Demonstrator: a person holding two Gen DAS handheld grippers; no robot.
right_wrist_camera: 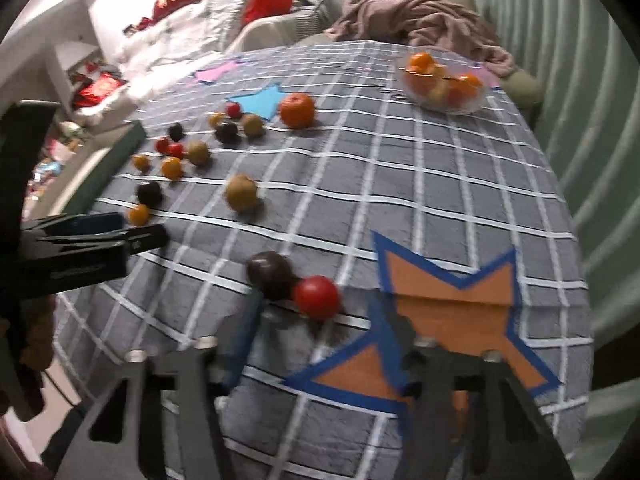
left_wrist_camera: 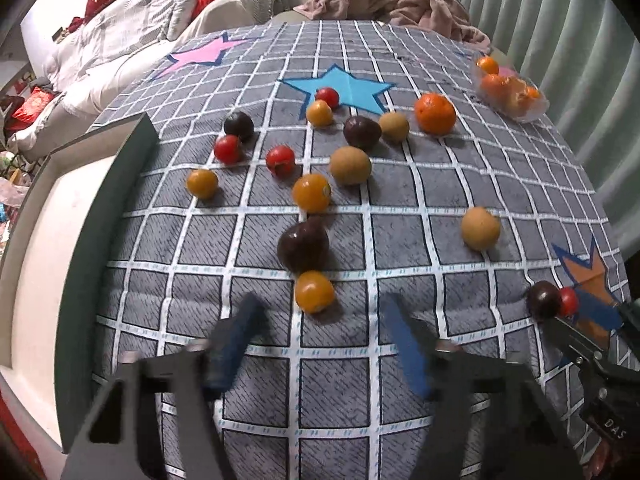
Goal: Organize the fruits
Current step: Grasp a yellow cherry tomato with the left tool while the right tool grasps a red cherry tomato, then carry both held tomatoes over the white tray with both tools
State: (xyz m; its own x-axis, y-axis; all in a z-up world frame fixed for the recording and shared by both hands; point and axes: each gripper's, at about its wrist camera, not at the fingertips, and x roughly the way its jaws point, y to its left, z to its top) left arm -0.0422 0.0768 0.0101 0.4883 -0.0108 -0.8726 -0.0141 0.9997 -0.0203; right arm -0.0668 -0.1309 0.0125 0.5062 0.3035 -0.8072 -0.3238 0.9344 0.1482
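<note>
Many small fruits lie loose on a grey checked cloth. My left gripper is open and empty, with a yellow-orange fruit just ahead between its fingers and a dark purple fruit behind that. My right gripper is open and empty, with a red tomato between its fingertips and a dark purple fruit touching the left finger. A large orange and brown fruits lie farther off. The right gripper shows at the left wrist view's right edge.
A clear bowl of oranges stands at the cloth's far right. An orange paper star lies under the right gripper; blue and pink stars lie farther back. A green-edged tray borders the left. A pink blanket lies behind.
</note>
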